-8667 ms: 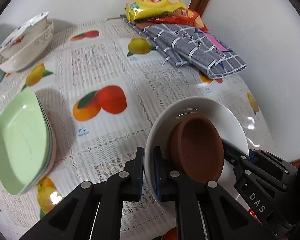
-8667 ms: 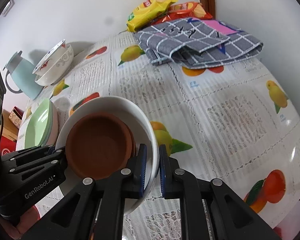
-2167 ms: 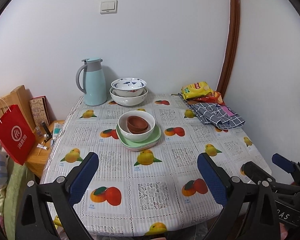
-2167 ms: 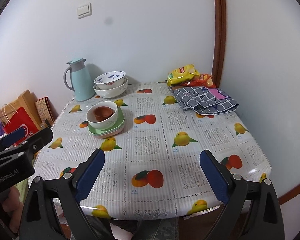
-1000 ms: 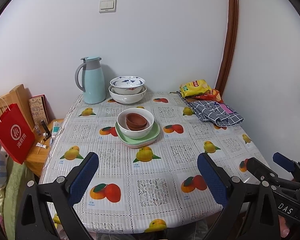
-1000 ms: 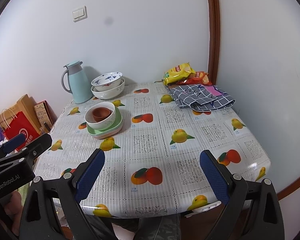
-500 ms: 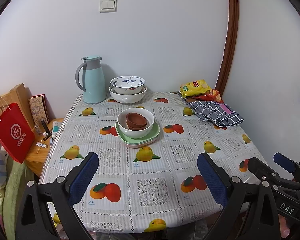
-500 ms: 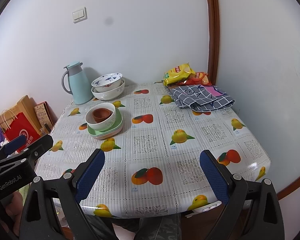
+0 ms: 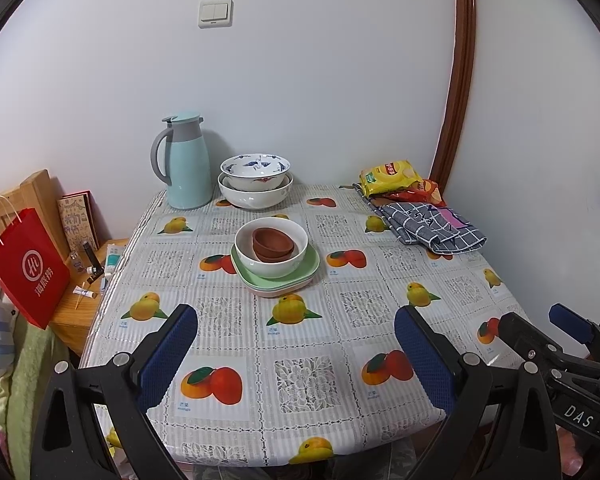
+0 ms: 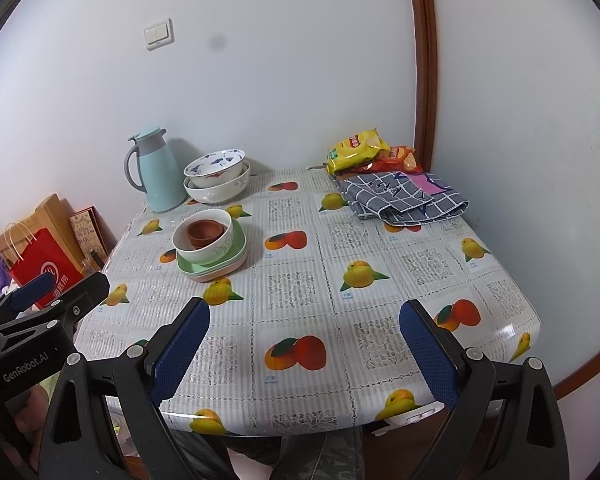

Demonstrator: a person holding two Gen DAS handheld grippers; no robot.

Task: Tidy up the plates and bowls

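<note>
— What did the left wrist view show?
— The left tool (image 9: pixel 296 354) gaped wide, empty, over the desk (image 9: pixel 308 380); brown bowls (image 9: pixel 273 244) sat inside a white bowl (image 9: pixel 271 251) atop green plates (image 9: pixel 278 278).
— And the right wrist view?
— The right tool (image 10: pixel 304 350) likewise spread, holding nothing, well short of that stack.
</note>
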